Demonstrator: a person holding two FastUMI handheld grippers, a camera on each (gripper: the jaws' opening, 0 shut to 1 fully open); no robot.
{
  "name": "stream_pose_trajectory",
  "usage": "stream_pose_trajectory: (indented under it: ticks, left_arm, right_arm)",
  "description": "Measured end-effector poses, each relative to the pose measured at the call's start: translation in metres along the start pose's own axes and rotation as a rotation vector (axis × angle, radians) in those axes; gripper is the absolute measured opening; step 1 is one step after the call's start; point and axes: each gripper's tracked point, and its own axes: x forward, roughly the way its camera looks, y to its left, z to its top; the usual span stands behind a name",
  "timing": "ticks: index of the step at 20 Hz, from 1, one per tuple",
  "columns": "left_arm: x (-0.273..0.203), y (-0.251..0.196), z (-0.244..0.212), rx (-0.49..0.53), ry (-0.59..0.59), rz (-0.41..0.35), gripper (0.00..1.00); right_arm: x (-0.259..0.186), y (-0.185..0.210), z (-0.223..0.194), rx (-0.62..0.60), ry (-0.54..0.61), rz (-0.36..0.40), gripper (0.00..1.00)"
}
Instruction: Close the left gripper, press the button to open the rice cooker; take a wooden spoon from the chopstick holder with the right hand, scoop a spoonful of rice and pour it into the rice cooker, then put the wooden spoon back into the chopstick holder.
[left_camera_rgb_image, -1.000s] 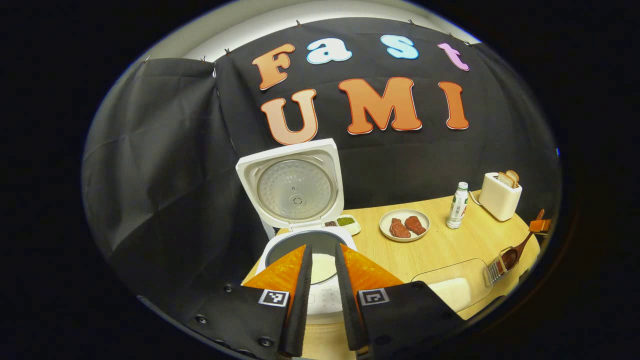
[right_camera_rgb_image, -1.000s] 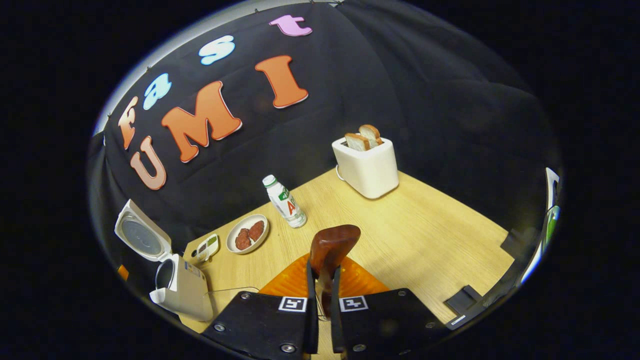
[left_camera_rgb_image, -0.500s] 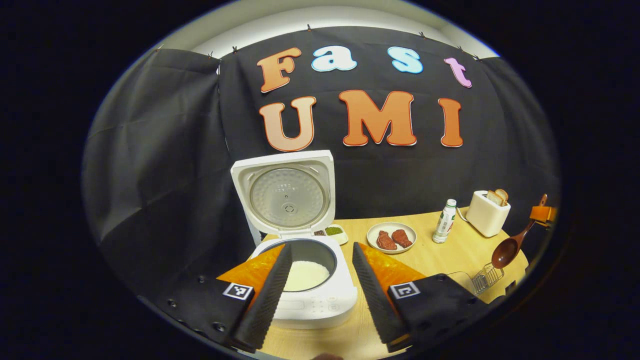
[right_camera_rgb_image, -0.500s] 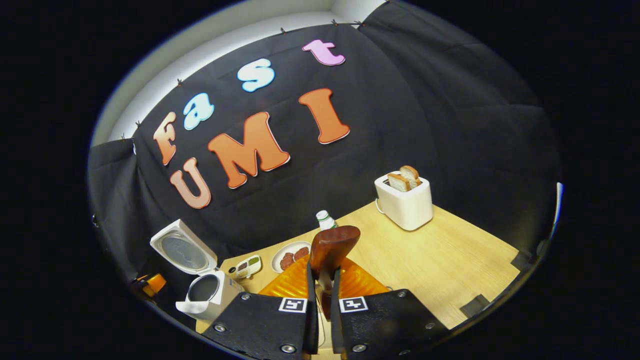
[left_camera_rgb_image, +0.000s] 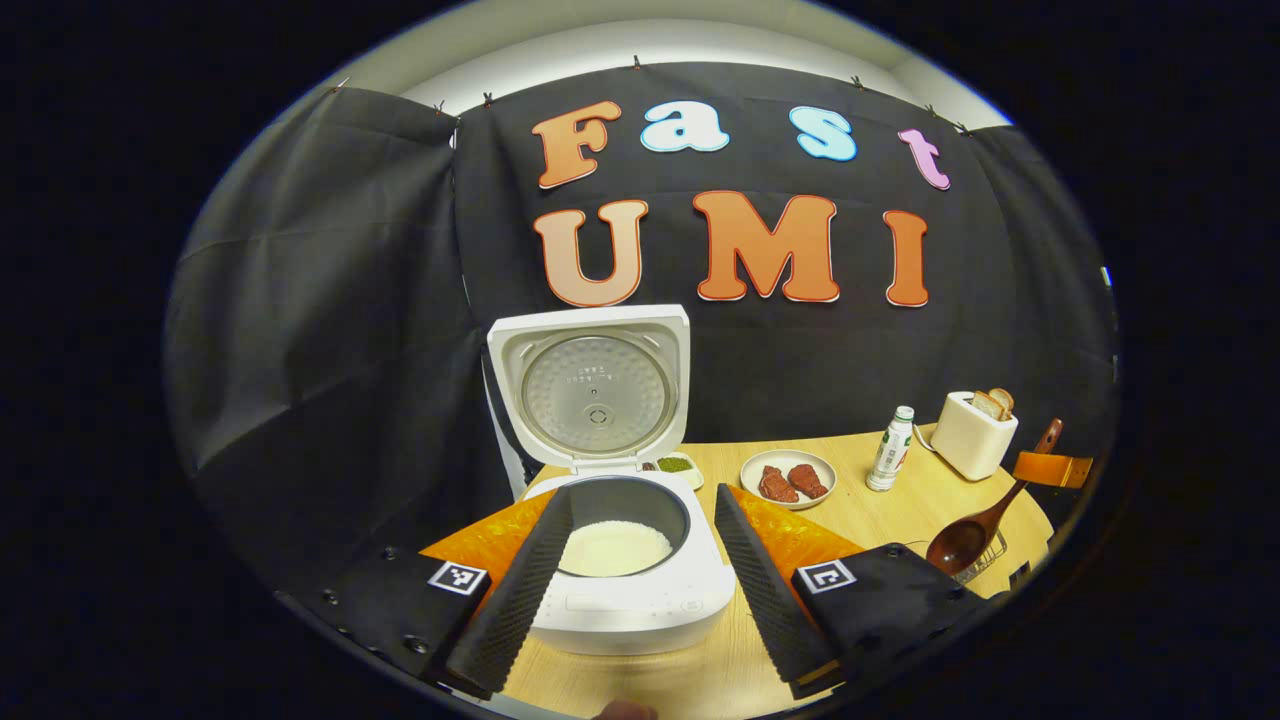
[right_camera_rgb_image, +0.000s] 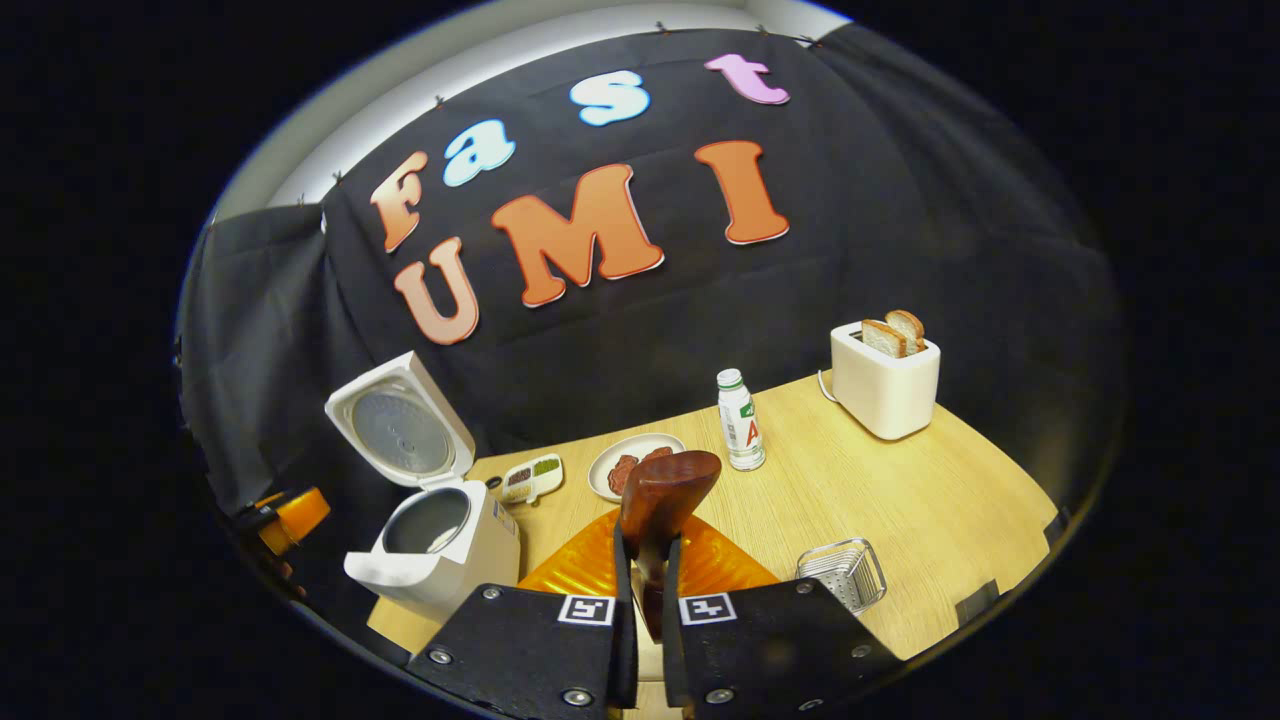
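We are seeing the wooden table (right_camera_rgb_image: 900, 500) backed by black cloth. The right gripper (right_camera_rgb_image: 648, 590) is clamping the wooden spoon (right_camera_rgb_image: 662, 495); the left gripper (left_camera_rgb_image: 640, 580) is gaping wide at the open rice cooker (left_camera_rgb_image: 630, 590).

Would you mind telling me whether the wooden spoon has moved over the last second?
Yes: in the left gripper view the wooden spoon has lifted out of the chopstick holder and hangs above it.

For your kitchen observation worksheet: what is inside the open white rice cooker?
The white rice cooker, lid up, holds a dark inner pot with white rice across its bottom. The rice's depth cannot be judged.
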Motion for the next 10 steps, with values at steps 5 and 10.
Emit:
stream_pose_trajectory:
  ticks: [5,10]
  left_arm:
    - [-0.019,0.031,-0.010,0.014,-0.004,0.060,0.96]
    - [-0.024,0.065,-0.022,-0.019,0.029,0.125,0.96]
  right_arm:
    - [0.022,0.017,-0.028,-0.162,0.024,-0.017,0.09]
    - [0.038,0.016,-0.047,-0.341,0.000,-0.078,0.10]
